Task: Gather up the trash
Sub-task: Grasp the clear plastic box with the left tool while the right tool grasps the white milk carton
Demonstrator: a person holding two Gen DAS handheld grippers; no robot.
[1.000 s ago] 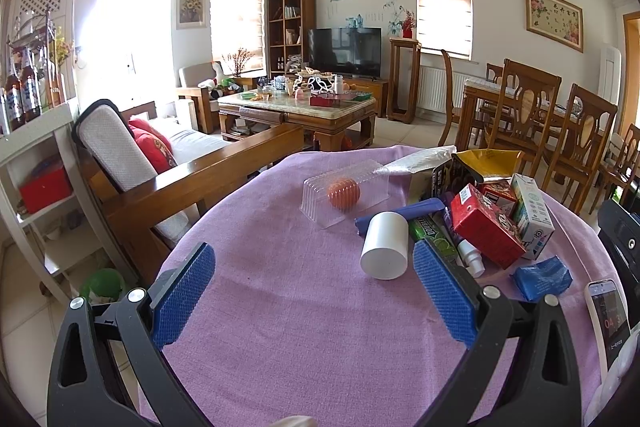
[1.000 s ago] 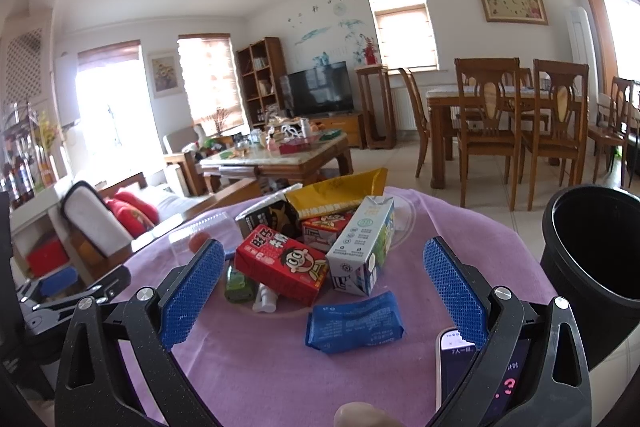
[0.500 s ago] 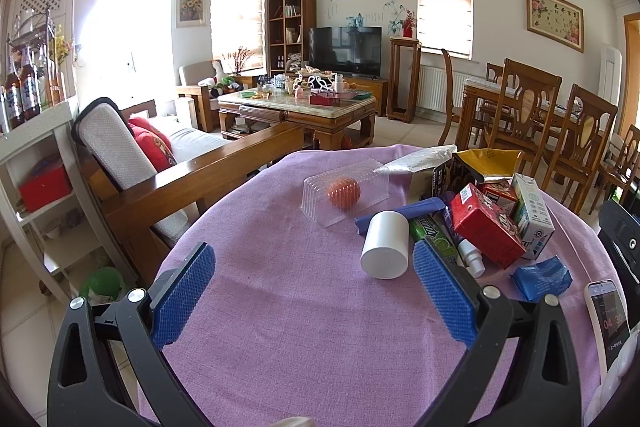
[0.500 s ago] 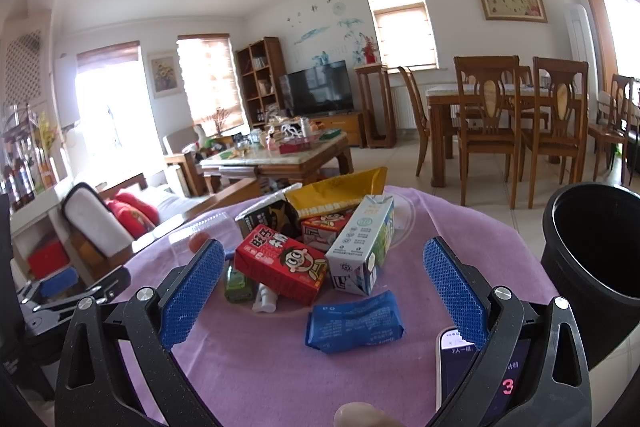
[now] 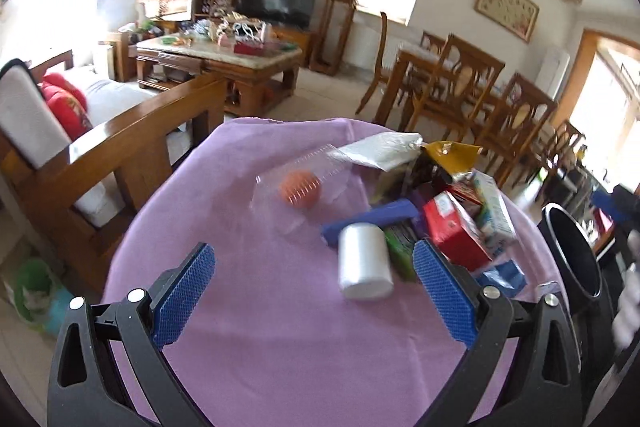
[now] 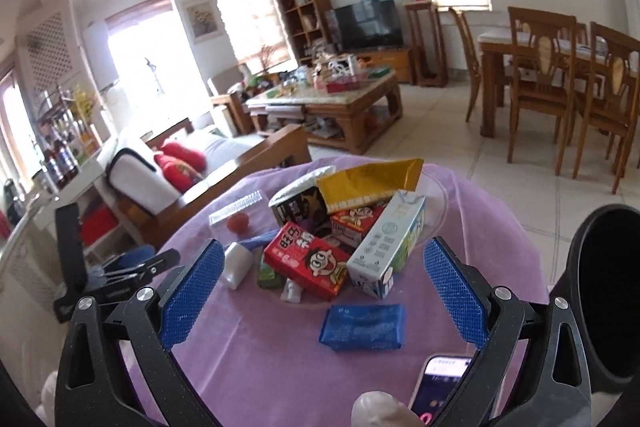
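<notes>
A heap of trash lies on the round purple table (image 5: 260, 339): a white cup (image 5: 363, 261) on its side, a clear plastic box (image 5: 304, 183) with an orange ball inside, a red carton (image 6: 306, 261), a white milk carton (image 6: 386, 245), a yellow bag (image 6: 368, 183), a blue packet (image 6: 362, 327). My left gripper (image 5: 316, 297) is open and empty, above the table just before the white cup. My right gripper (image 6: 320, 297) is open and empty, above the blue packet. The left gripper also shows in the right wrist view (image 6: 120, 267).
A black trash bin (image 6: 608, 291) stands at the table's right edge, also in the left wrist view (image 5: 572, 259). A phone (image 6: 438, 387) lies on the table near me. A wooden sofa (image 5: 120, 147) is left, dining chairs (image 6: 560, 79) right.
Both grippers have risen and tilted down toward the table. The left one has swung right, so the bin now shows in its view. Both stay open.
</notes>
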